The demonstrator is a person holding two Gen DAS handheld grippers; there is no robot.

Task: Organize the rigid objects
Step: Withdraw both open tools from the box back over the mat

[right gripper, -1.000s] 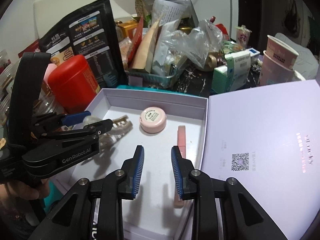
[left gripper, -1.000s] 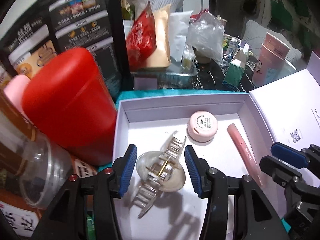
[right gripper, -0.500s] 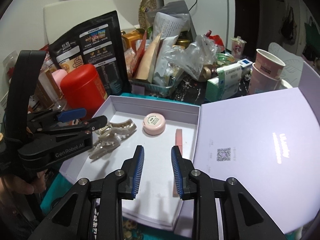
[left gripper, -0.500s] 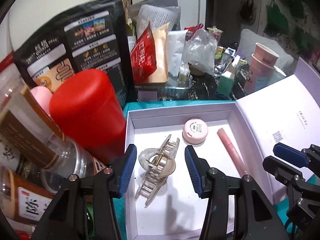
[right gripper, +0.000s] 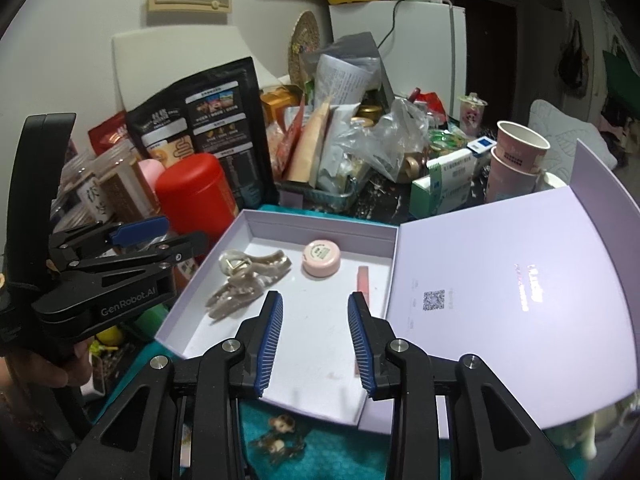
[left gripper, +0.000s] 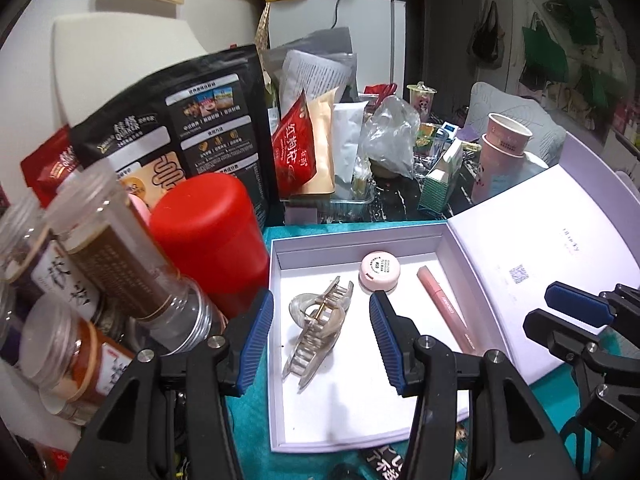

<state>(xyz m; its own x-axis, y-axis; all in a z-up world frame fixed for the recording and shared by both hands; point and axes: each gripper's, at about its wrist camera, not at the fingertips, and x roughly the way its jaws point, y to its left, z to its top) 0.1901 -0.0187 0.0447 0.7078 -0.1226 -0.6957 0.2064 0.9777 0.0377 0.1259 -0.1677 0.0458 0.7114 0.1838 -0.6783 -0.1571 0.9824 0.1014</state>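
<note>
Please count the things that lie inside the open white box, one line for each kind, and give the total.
Hair clip: 1
Round pink jar: 1
Pink tube: 1
Total in the box: 3

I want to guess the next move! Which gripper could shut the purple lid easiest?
Probably the right gripper: the open lid lies on its side of the box. The left gripper sits by the hair clip.
</note>
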